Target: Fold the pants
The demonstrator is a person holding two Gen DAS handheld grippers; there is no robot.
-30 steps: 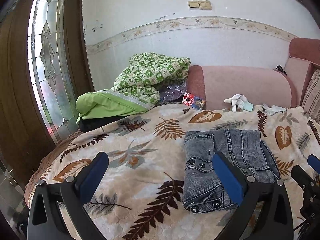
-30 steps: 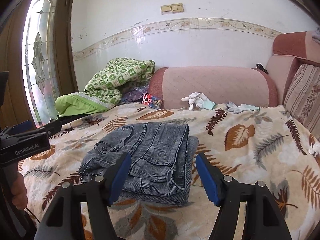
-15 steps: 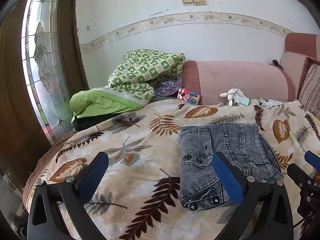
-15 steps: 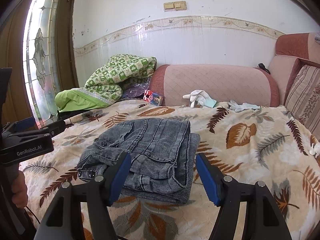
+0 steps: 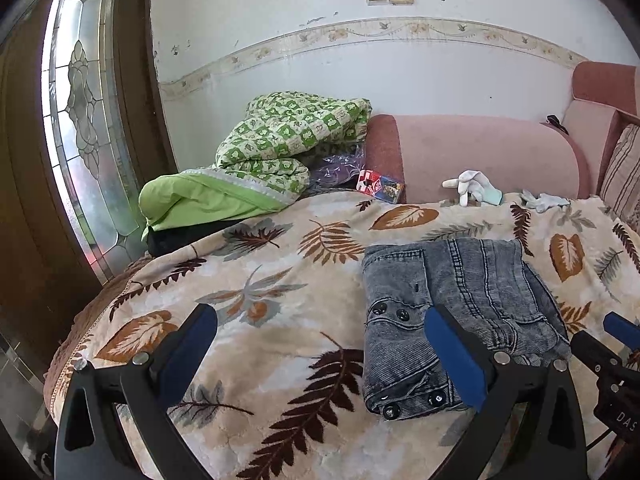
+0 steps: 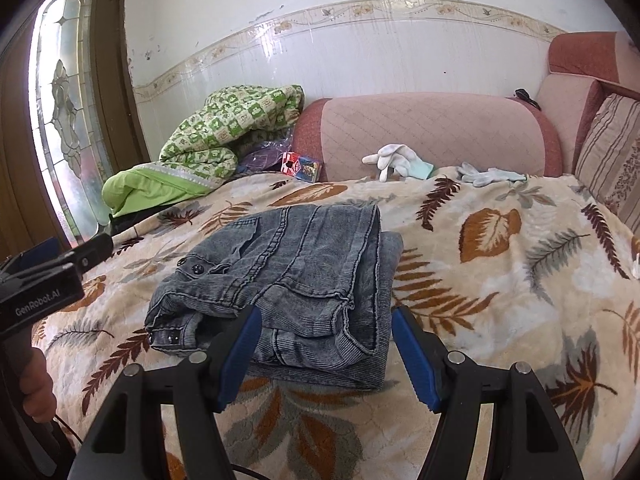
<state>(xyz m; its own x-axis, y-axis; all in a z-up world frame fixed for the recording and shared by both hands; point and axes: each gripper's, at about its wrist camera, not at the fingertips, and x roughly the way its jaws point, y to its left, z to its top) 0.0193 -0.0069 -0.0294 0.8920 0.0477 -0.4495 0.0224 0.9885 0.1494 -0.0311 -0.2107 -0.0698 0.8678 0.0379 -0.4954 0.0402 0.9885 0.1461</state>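
Grey denim pants lie folded into a compact stack on the leaf-print blanket. My left gripper hovers open over the blanket to the left of the stack, its right finger crossing in front of the waistband. My right gripper stands open just short of the stack's near edge, with nothing pinched between its blue pads. In the right wrist view the left gripper's body and a hand show at the left edge.
A green checked quilt is piled at the back left by a glass door. A pink sofa bolster, white gloves, a small colourful box and a striped cushion line the back and right.
Both views have drifted slightly, and the folded pants sit a little lower and closer in the right wrist view. The pants lie unmoved on the blanket and both grippers stay open.
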